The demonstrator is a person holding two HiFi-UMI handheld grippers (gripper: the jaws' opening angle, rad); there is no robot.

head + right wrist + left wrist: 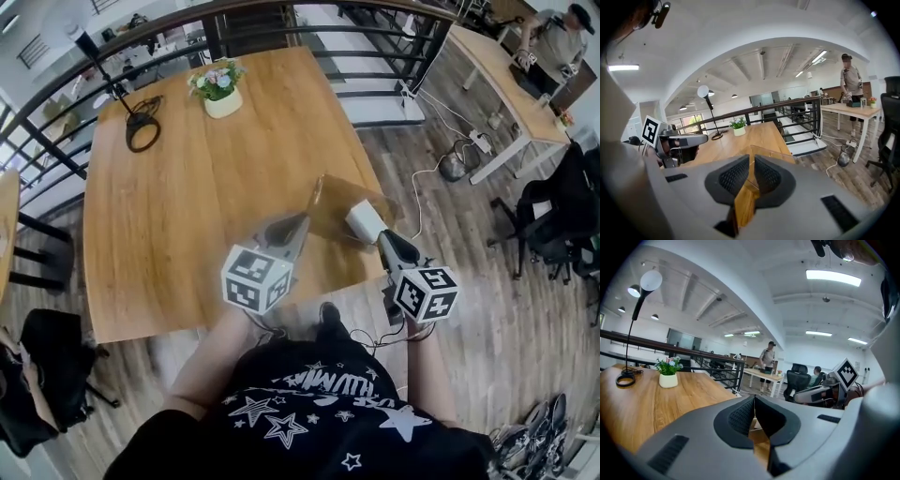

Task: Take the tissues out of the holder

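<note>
Tissue holder [345, 197] on table [187, 234] in head view, rim past right hand-held gripper [751, 160]

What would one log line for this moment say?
left gripper: shut on holder | right gripper: shut on holder | tissues: not visible

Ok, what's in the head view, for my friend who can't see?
The left gripper and right gripper point at a wooden holder at the table's near edge, with a white tissue by the right one. Farther back stand flowers and a lamp.

Black starred shirt [309, 412], seemingly short-sleeved
</note>
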